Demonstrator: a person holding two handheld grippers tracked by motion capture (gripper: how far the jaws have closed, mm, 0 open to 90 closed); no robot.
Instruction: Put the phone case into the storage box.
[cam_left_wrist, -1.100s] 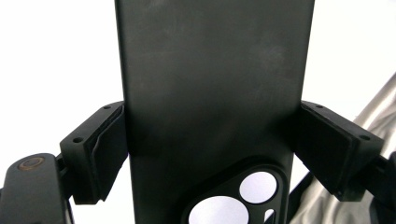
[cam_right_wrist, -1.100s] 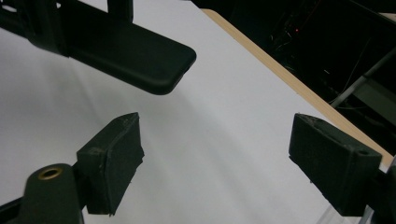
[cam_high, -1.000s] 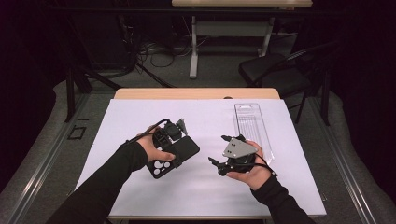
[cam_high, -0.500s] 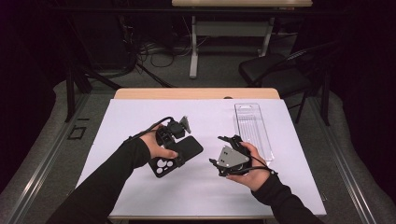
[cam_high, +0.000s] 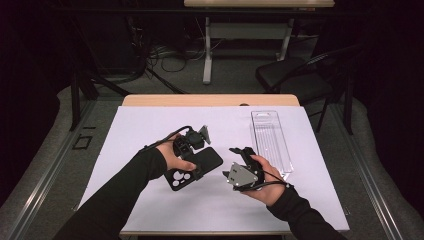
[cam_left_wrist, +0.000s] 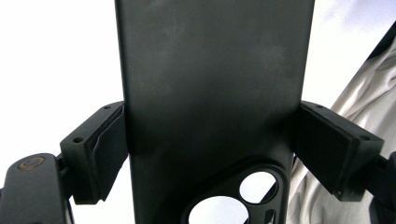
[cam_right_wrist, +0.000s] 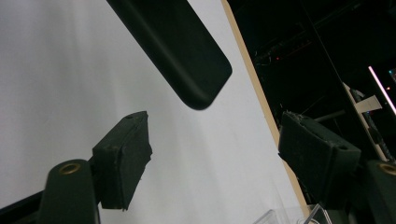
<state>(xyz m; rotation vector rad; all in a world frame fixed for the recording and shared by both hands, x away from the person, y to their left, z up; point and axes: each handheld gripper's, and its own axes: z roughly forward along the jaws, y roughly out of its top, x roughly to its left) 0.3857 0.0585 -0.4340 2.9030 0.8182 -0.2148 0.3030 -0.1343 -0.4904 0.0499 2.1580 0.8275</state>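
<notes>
Phone case (cam_high: 194, 167) in my left gripper (cam_high: 192, 142), plastic tray (cam_high: 271, 141) at its three o'clock.

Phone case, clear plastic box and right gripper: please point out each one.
phone case (cam_high: 206, 159), high view, upper back panel.
clear plastic box (cam_high: 271, 140), high view, ribbed middle.
right gripper (cam_high: 238, 150), high view, between its fingertips.

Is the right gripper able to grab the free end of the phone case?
Probably yes. The right gripper has its jaws open and points toward the case, held by the left gripper; nothing lies between them.
</notes>
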